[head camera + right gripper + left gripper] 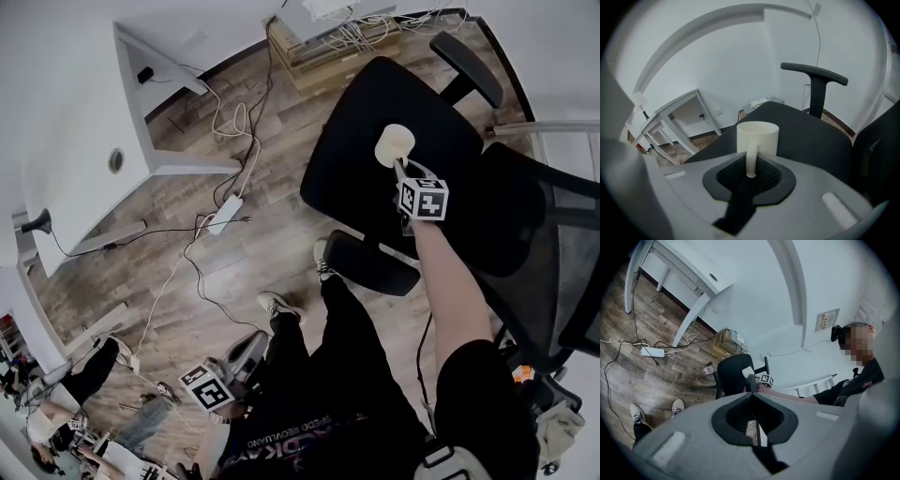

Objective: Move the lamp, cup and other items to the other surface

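While the right gripper (399, 169) reaches out over the black chair seat (366, 131), its jaws stand only narrowly apart and are clamped on the handle (751, 159) of the cream cup (757, 136). The cup stands upright with its mouth up, above the middle of the seat and in front of the armrest (814, 73). The handle runs straight down between the two dark pads, which close on it from either side.

The left gripper (751, 395) hangs low beside the person's legs, well away from the chair. Its jaws meet at their tips, and nothing lies between them.

The gripper's own body hides the cup's base in the right gripper view, and the head view looks down on the cup from above, so I cannot tell whether it rests on the seat or is held just clear of it. In the head view only the left gripper's marker cube (207, 386) shows clearly. The white desk (84, 141) is cut off at the left edge.
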Demonstrator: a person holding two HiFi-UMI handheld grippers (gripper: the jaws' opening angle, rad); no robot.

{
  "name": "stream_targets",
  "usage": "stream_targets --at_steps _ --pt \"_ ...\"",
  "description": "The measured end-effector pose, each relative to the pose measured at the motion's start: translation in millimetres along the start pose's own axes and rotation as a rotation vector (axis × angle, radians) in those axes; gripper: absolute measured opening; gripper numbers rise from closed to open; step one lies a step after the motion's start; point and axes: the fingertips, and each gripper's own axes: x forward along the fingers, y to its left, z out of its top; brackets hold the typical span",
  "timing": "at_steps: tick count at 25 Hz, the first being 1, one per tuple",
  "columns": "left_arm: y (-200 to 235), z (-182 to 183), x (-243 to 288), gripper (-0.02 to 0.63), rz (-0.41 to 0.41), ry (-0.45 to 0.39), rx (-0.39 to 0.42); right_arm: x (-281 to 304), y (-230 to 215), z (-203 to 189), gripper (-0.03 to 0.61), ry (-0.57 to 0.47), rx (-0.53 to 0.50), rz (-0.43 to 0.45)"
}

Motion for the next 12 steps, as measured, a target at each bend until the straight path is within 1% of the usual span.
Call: stream_targets --at_steps 8,12 --pt "1 -2 -2 -0.003 -0.012 -0.016 -0.006 0 6 -30 0.063 0.126 -0.042 0.036" --pt "2 -2 -5 -0.002 -0.021 -0.022 -0.003 -4 5 -46 0.106 0.192 -0.025 0.043"
